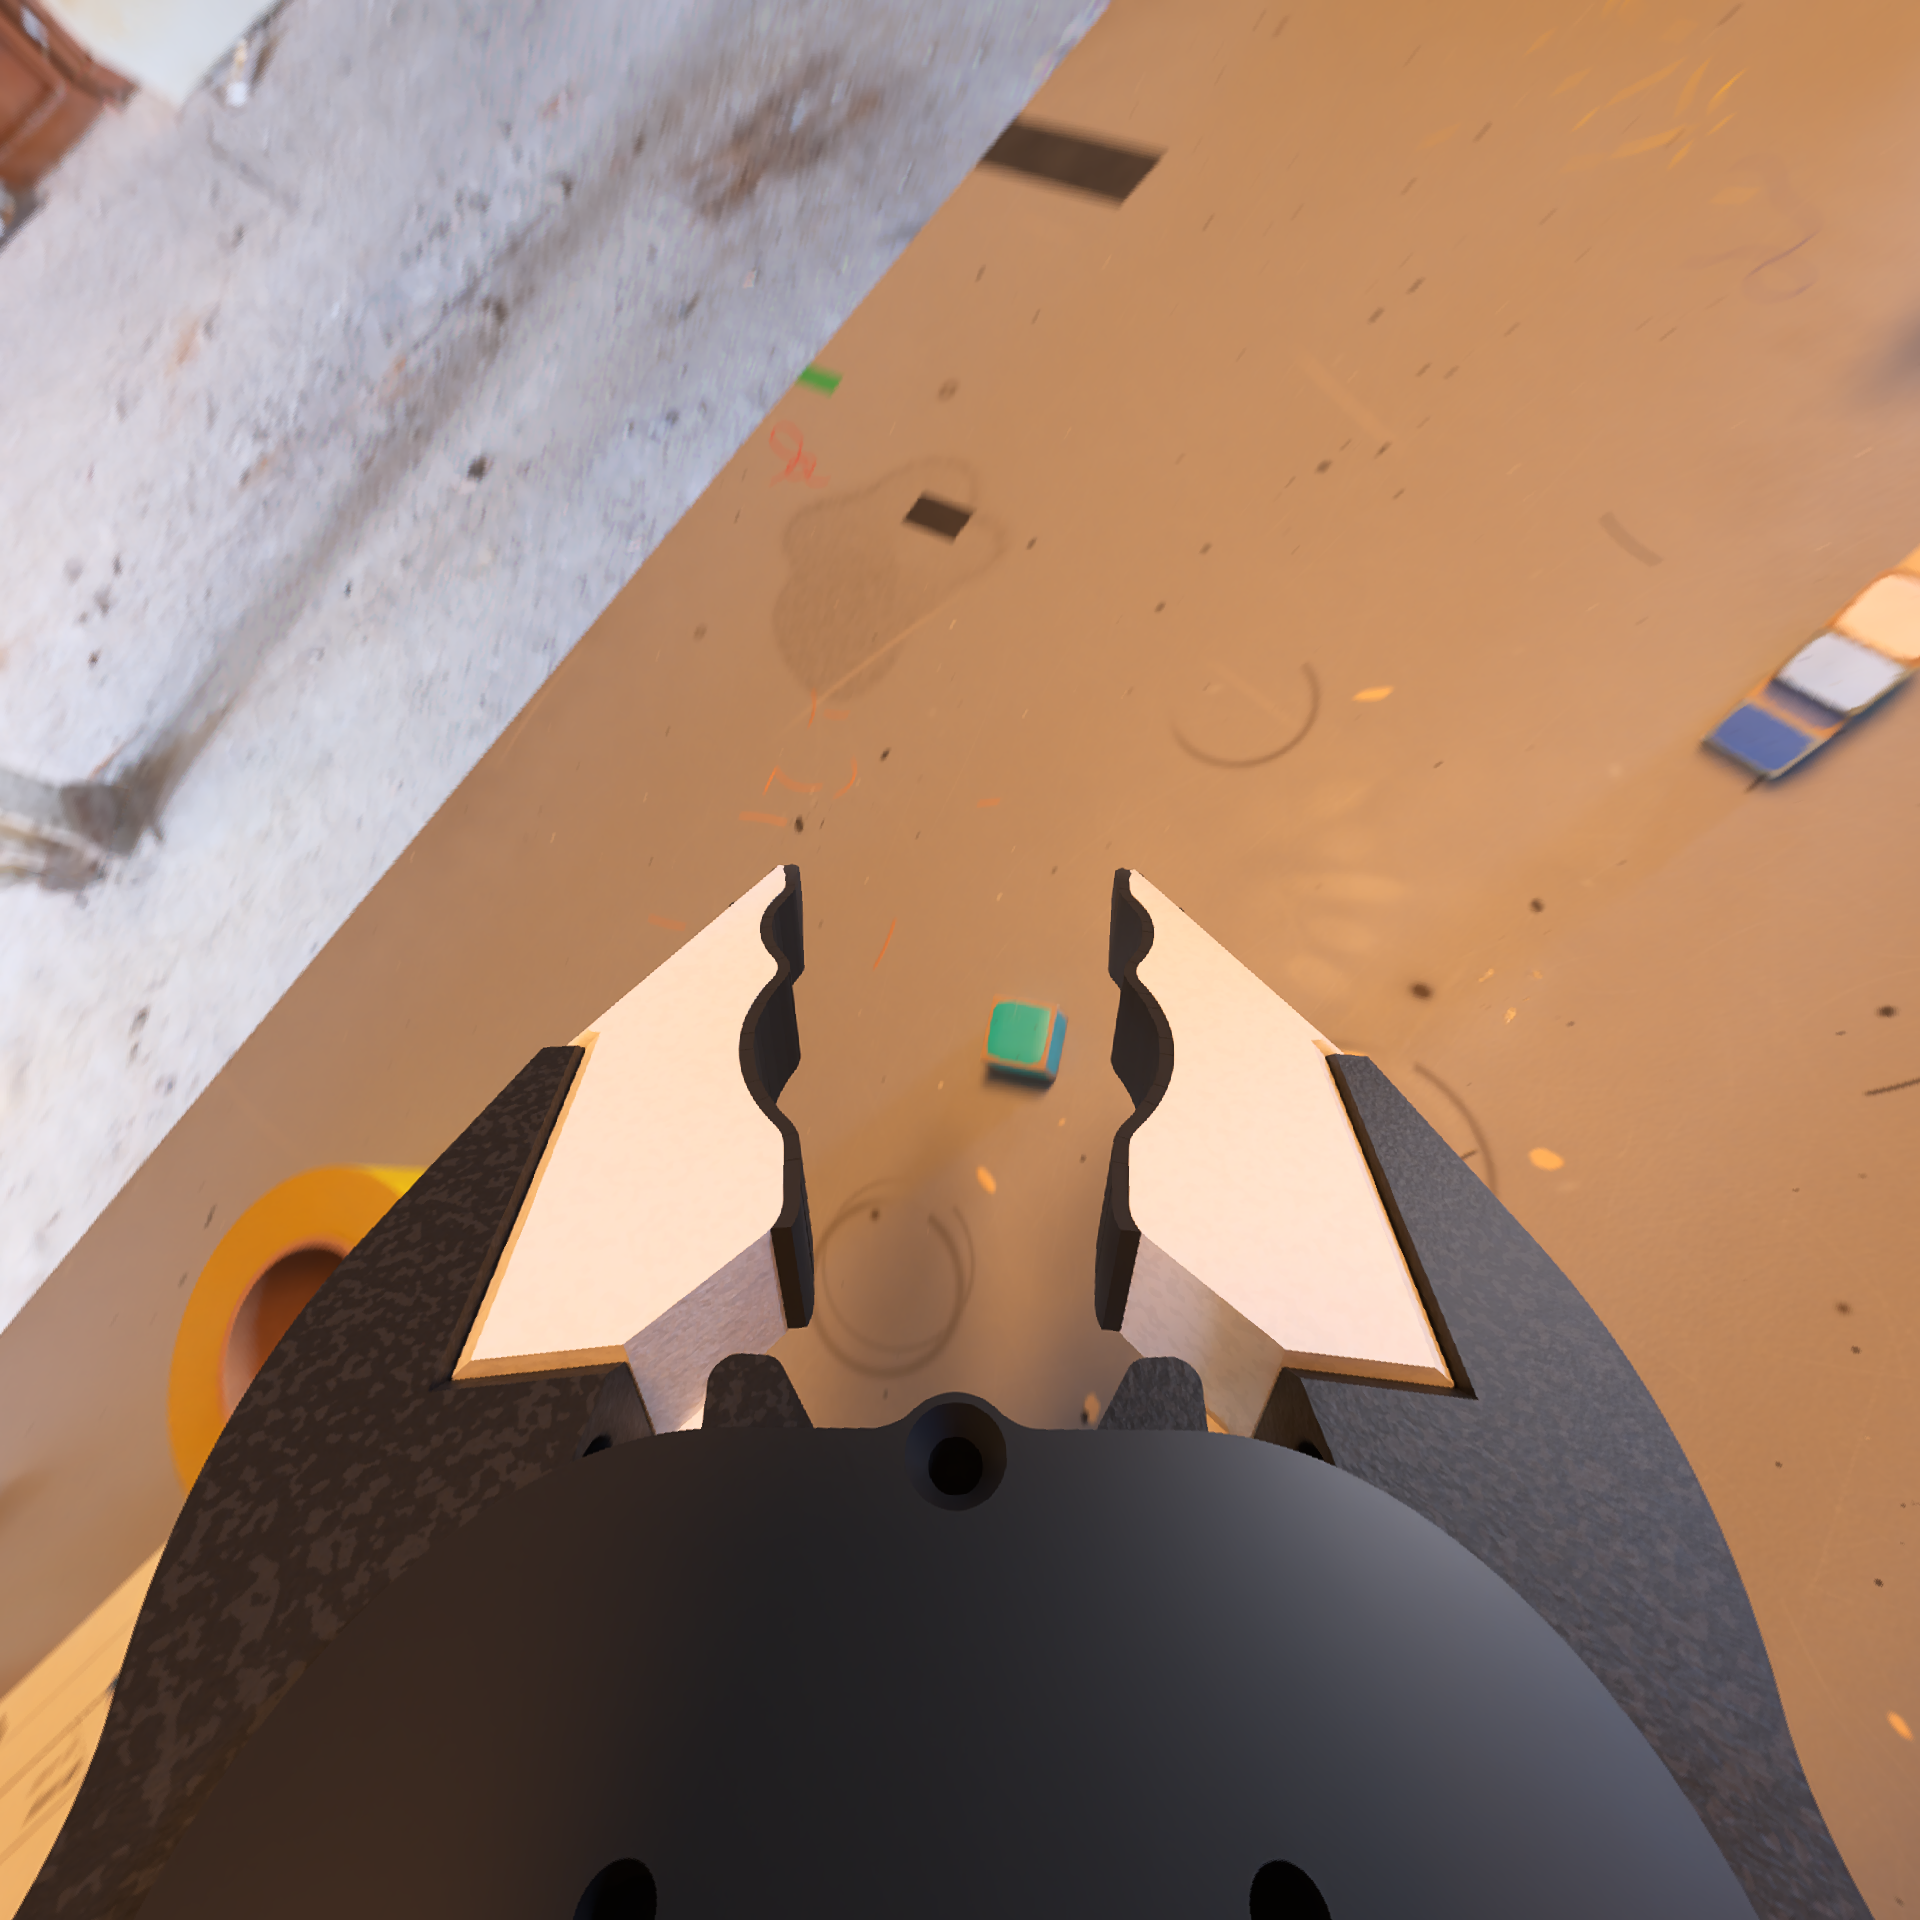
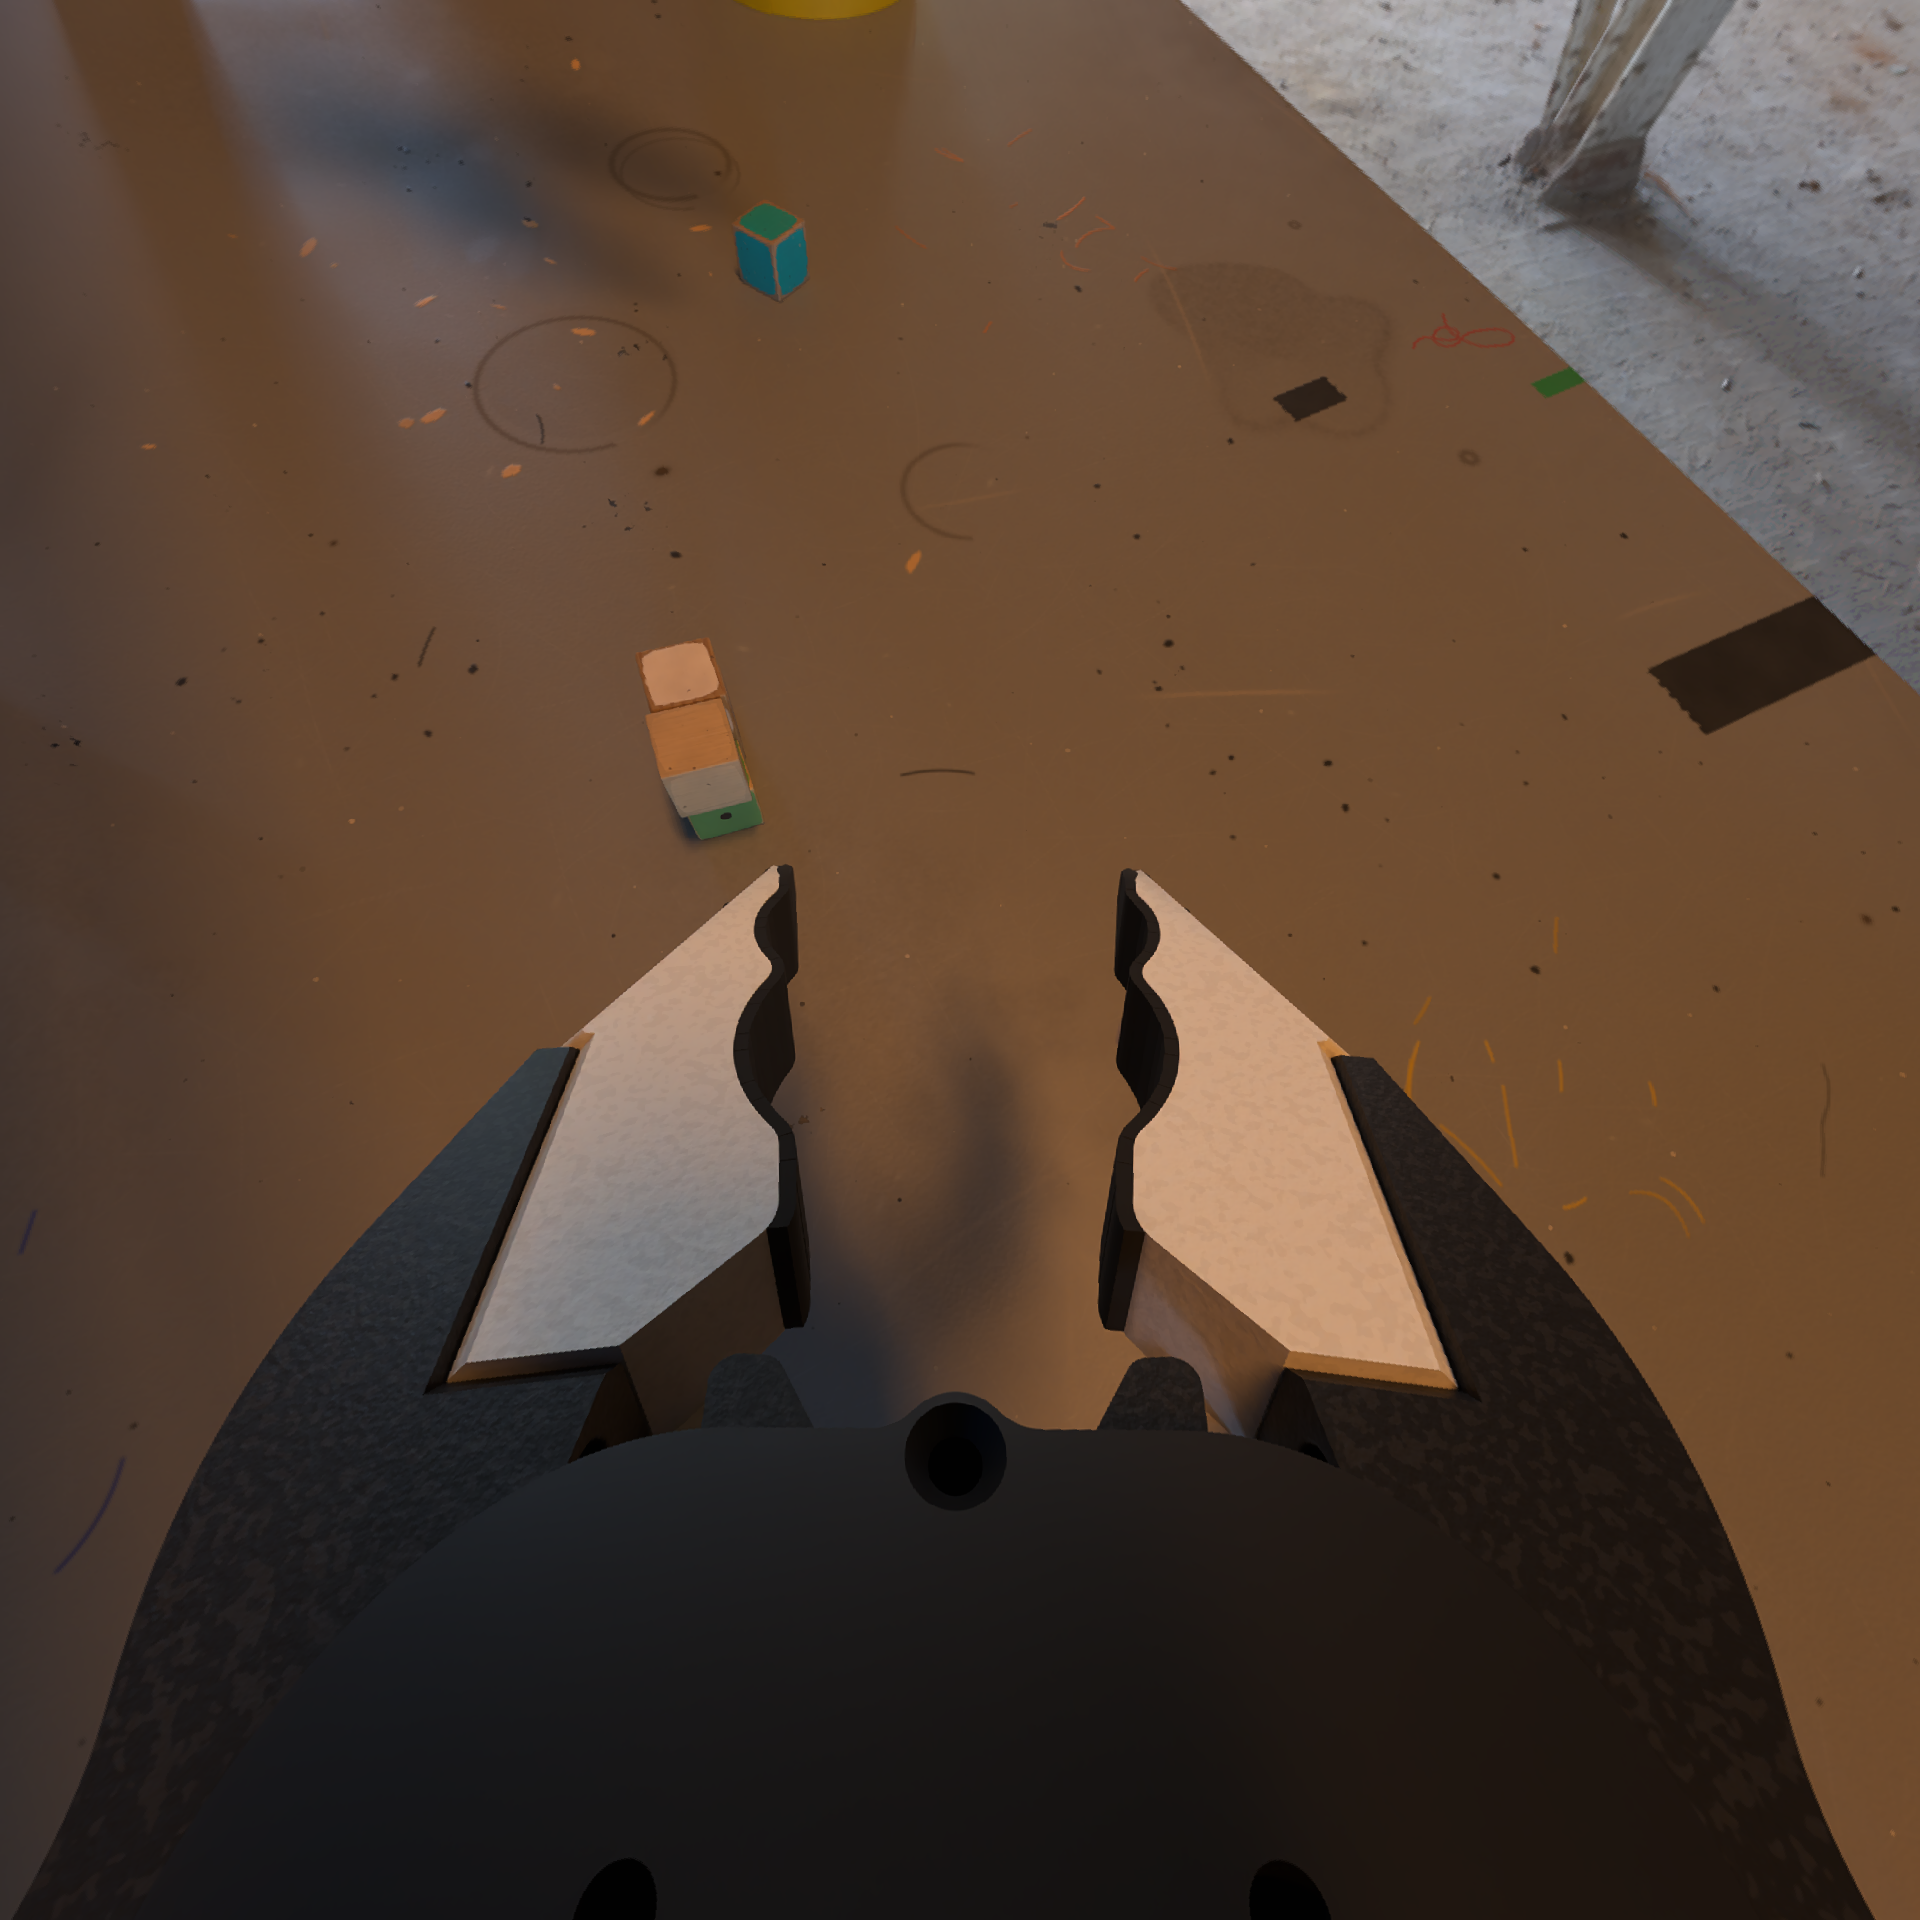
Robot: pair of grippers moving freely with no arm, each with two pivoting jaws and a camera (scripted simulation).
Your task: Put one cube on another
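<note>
- In the left wrist view, a yellow tape roll (image 1: 260, 1288) is lying on the brown tabletop (image 1: 1351, 416) at the lower left, partly hidden behind the left gripper's dark body, with the grey concrete floor (image 1: 312, 416) showing beyond the table's edge.
- The left gripper (image 1: 956, 873) is hovering over the table with its jaws spread wide and nothing between them.
- A small cube with a green top and blue sides (image 1: 1023, 1041) is sitting on the table below the gap between the fingers, closer to the right-hand finger and touching neither.
- At the far right edge, a row of cubes (image 1: 1829, 675) with blue, white and pale faces is lying well apart from the green-topped one.
- In the right wrist view, the same row of cubes (image 2: 698, 738) is lying just ahead and left of the fingertips, its blocks touching end to end.
- The green-topped cube (image 2: 771, 249) is standing alone farther off.
- The right gripper (image 2: 956, 873) is holding its jaws wide, gripping nothing.
- A black tape patch (image 2: 1761, 665) is marking the table edge at right.
</note>
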